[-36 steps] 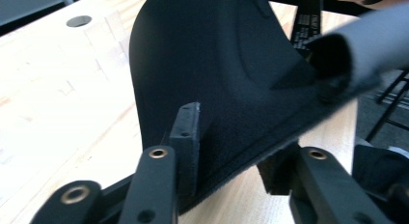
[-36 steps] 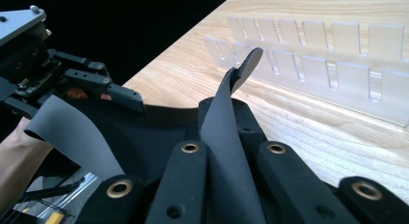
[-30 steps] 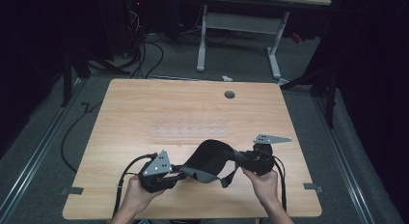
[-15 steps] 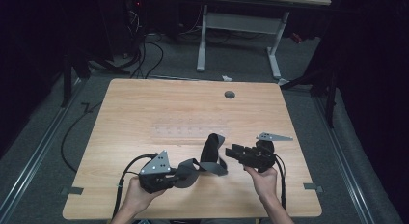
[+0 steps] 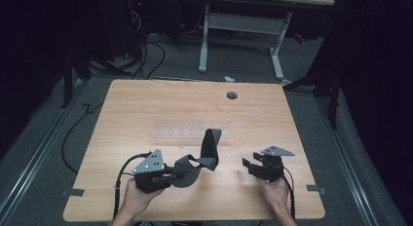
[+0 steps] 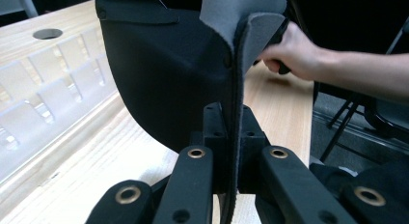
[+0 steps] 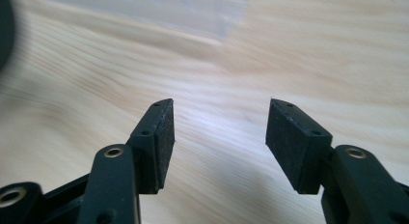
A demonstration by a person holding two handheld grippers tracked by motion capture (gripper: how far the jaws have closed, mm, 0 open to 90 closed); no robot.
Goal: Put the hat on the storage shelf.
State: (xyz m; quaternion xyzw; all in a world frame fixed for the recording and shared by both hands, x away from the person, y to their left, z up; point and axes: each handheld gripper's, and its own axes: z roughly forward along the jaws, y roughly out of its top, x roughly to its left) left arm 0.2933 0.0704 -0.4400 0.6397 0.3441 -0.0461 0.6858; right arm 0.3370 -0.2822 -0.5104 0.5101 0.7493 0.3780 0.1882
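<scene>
Right gripper (image 5: 251, 163) now released, jaws apart, moved away; left gripper (image 5: 171, 173) alone still clamps the black strap (image 5: 207, 155).

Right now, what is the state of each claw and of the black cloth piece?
Left claw: shut on the cloth, pinching its edge.
Right claw: open, holding nothing, just above the table.
Cloth: held at one end only, bent, the free end standing up over the table.
</scene>
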